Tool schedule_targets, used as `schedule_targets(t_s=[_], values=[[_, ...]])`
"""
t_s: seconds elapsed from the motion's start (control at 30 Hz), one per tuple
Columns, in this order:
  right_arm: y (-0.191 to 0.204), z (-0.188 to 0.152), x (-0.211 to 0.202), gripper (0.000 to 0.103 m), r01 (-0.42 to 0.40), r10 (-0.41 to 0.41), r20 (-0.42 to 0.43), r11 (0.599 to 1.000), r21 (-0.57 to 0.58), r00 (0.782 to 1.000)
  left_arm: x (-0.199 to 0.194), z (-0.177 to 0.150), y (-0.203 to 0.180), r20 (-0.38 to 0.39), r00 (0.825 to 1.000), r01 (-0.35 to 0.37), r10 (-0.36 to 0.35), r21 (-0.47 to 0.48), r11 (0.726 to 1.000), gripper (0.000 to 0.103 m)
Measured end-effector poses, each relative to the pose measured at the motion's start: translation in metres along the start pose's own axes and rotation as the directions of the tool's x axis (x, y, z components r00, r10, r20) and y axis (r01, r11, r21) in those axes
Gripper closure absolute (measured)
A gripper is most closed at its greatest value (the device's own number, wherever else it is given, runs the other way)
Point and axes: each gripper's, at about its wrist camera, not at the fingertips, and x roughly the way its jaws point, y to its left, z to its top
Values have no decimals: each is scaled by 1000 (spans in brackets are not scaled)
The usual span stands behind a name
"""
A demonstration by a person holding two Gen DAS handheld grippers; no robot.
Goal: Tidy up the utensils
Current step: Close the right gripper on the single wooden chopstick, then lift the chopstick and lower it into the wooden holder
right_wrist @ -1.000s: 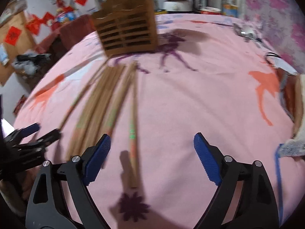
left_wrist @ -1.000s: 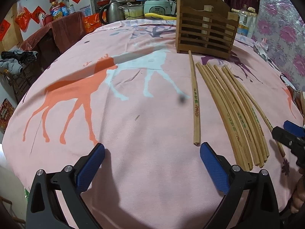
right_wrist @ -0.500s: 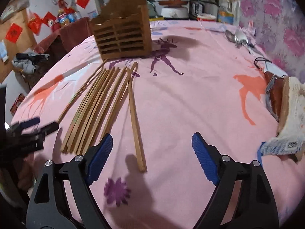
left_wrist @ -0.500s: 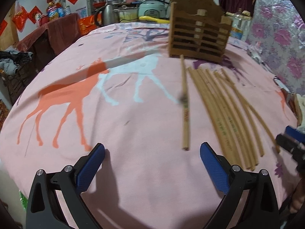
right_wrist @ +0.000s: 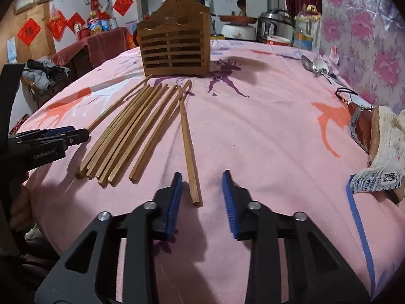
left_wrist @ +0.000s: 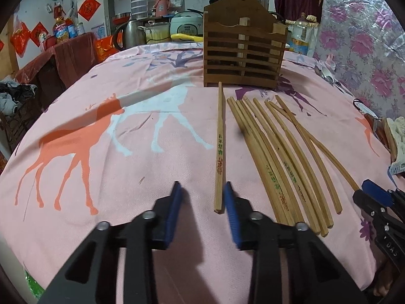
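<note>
Fingers (left_wrist: 229, 204) over pink deer-print cloth (left_wrist: 126, 177), kitchen clutter behind.

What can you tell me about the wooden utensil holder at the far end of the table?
The wooden utensil holder is dark brown, with a slatted front, a centre divider making two compartments, and a peaked back board with a hanging hole. It stands upright on the pink deer-print tablecloth, beyond the chopsticks. Nothing shows above its rim or between the slats. The single chopstick ends just short of its base; whether they touch is unclear.
</note>
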Motion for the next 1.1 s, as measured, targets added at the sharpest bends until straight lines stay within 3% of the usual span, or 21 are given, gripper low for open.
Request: schedule_targets(t_s=[0.1,0.23,0.3,0.37,0.43,0.53,0.73,1.1], values=[[1,-3,-3,94,0,0,11,1000,-14,1000,-5,-4,3,2,1000,13,-13,-29,999,92],[-3,-3,-6,95,-16,16,10,1000,11,1000,-10,-10,7,5,1000,30,-30,-75,997,92],[-4,-3,-9,96,-17,17,16,1000,21,1000,-10,-9,4,4,999,38,-38,-73,997,83],[-4,-1,-13,97,-15,14,27,1000,22,1000,-9,-9,-1,9,1000,29,-28,-58,998,82],[-3,0,-20,97,-3,2,50,1000,17,999,-10,-8,-3,9,1000,20,-20,-43,999,97],[-6,8,-34,97,17,-19,93,1000,17,996,-24,-5,5,22,998,53,-52,-70,996,98],[-13,27,-58,97,12,-17,179,1000,29,984,-69,13,14,115,993,33,-25,-68,997,98],[-22,87,-93,97,-65,46,312,997,51,949,-113,73,22,185,982,58,-43,-77,995,98]])
